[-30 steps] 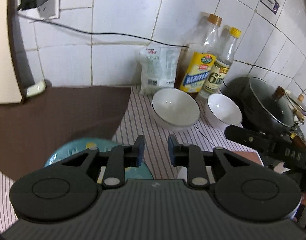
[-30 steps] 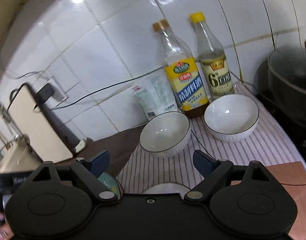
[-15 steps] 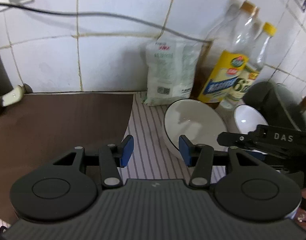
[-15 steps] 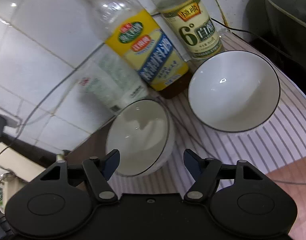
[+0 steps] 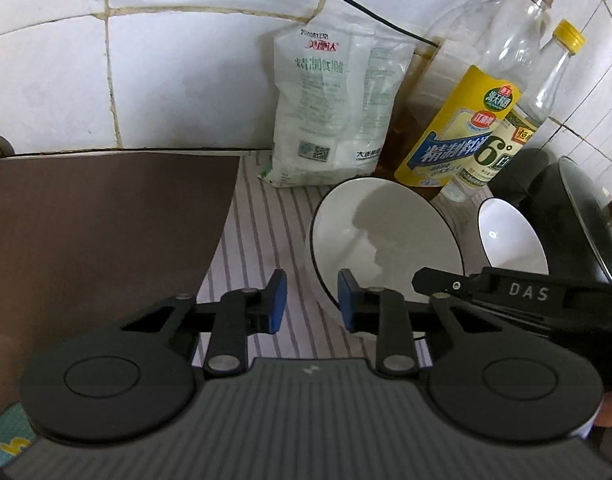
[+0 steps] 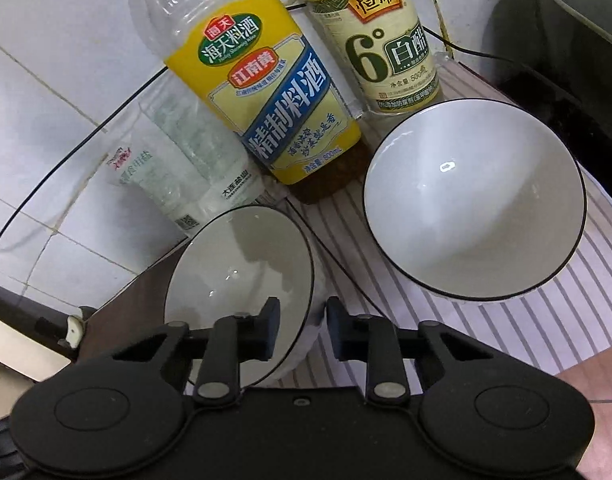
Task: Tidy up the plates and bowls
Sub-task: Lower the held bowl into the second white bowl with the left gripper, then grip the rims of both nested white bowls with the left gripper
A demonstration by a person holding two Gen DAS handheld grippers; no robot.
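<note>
Bottles and salt bag behind two bowls; both jaws narrow, straddling the near rim.

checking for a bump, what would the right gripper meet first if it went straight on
Probably the near rim of the left white black-rimmed ceramic bowl: the right gripper is open and straddles that rim, one finger inside, one outside. Depth is unclear.

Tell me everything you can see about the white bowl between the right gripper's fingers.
The white bowl with a thin black rim looks like glazed ceramic, empty, upright on the striped cloth. The right gripper straddles its near rim, one finger inside and one outside; contact is unclear. The left gripper straddles the opposite rim. A salt bag stands behind it.
</note>
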